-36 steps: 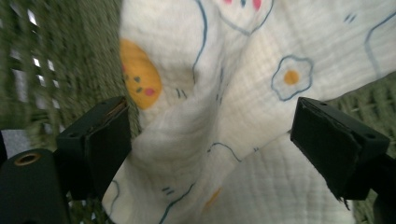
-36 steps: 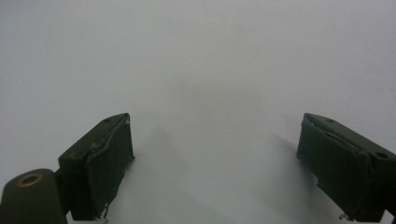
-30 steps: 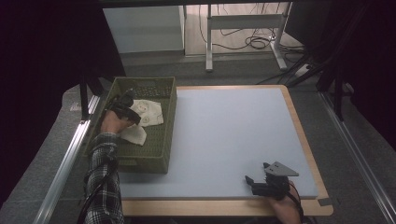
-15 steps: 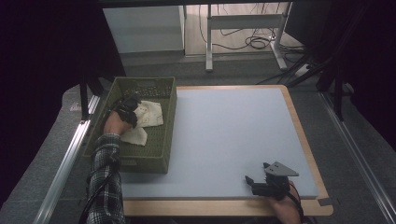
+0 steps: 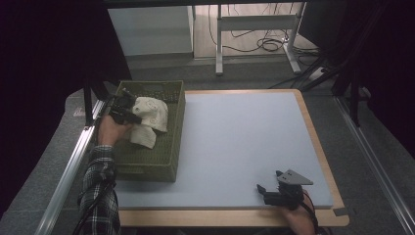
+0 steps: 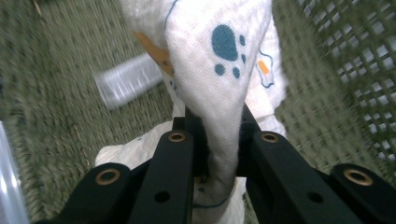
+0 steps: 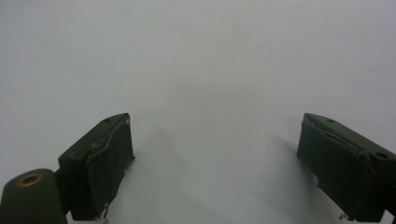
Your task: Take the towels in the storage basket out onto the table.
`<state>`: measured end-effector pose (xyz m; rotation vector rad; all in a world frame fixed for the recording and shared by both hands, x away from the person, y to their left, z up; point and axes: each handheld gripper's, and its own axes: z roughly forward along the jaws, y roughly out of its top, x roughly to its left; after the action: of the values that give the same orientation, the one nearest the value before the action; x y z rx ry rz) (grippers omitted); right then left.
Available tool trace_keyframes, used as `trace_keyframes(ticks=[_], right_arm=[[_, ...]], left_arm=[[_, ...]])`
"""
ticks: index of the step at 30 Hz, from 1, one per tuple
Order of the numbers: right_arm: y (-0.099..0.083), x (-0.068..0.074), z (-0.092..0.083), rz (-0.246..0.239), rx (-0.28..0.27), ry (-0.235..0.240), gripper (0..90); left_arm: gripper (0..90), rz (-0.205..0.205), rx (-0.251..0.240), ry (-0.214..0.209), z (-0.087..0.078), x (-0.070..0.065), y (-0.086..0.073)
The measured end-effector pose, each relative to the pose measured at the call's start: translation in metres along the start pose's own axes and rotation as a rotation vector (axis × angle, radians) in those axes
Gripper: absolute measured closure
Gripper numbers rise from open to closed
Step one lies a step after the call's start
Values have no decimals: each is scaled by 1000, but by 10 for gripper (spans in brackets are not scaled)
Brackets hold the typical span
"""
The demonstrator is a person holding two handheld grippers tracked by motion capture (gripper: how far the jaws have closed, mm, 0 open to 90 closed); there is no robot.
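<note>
A white cloth with blue paw prints lies bunched in the olive mesh basket at the table's left. My left gripper is in the basket, shut on a fold of that cloth. Its jaws have just been closing, and the fabric is pinched between them at my left gripper. The rest of the cloth hangs below. My right gripper rests near the front right edge of the pale blue mat. In the right gripper view, my right gripper stands open with nothing between its fingers.
A clear plastic piece lies on the basket floor beside the cloth. A wooden table rim borders the mat. A metal rail runs along the left side. Desk legs and cables stand beyond the far edge.
My left gripper has closed on the cloth and risen a little, pulling the fabric up in the basket. The right gripper has stayed where it was.
</note>
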<state>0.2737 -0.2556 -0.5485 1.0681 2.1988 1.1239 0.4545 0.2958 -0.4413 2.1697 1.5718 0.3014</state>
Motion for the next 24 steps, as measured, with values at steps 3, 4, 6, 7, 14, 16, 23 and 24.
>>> trace_keyframes(ticks=[3,4,6,7,14,16,23,24], right_arm=[[0,0,0,0,0,0,105],[0,0,0,0,0,0,105],[0,0,0,0,0,0,105],[0,0,0,0,0,0,105],[0,0,0,-1,0,0,105],[0,0,0,0,0,0,105],[0,0,0,0,0,0,105],[0,0,0,0,0,0,105]], left_arm=[[826,-14,-74,-8,-11,2,-6],[826,-21,-97,-12,-15,2,-7],[825,-28,-131,-25,-22,3,-11],[825,-26,-140,-20,-24,3,-12],[825,-28,-258,-20,-47,0,-18],[825,-20,-292,-14,-52,-2,-19],[824,-7,-412,-7,-69,-13,-21],[824,-7,-412,-7,-69,-13,-21]])
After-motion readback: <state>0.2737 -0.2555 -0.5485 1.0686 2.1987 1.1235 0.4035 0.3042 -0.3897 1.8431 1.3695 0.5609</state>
